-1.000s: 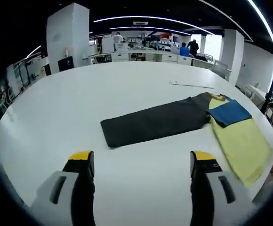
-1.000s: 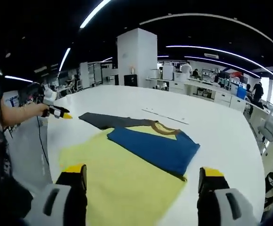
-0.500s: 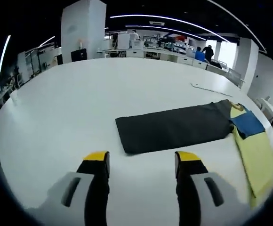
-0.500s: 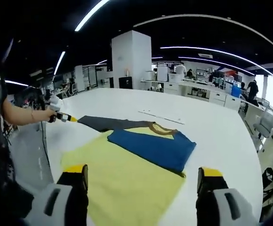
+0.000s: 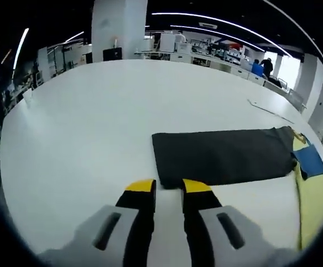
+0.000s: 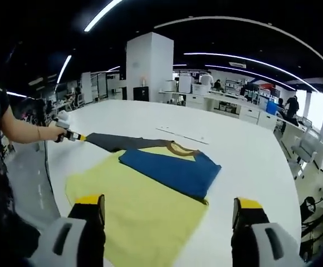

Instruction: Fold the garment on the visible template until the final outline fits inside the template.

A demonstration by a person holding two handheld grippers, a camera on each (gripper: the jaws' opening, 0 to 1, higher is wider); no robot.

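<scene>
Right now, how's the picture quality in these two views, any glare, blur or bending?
Left gripper view: fisheye bends the white table edge, soft blur toward the rim, dark garment panel fairly sharp. Right gripper view: ceiling light strips curve into arcs, window glare at right, blue fold clear.

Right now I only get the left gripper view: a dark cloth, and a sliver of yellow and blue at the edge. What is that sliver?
Observer: In the right gripper view it is a wide yellow cloth lying flat, with a blue piece folded over its far part.
Operator: Is it a shirt?
Observer: It looks like one: a brown collar shows just past the blue piece.
Operator: And the other gripper?
Observer: The right gripper is open, jaws wide apart, over the near part of the yellow cloth and holding nothing.
</scene>
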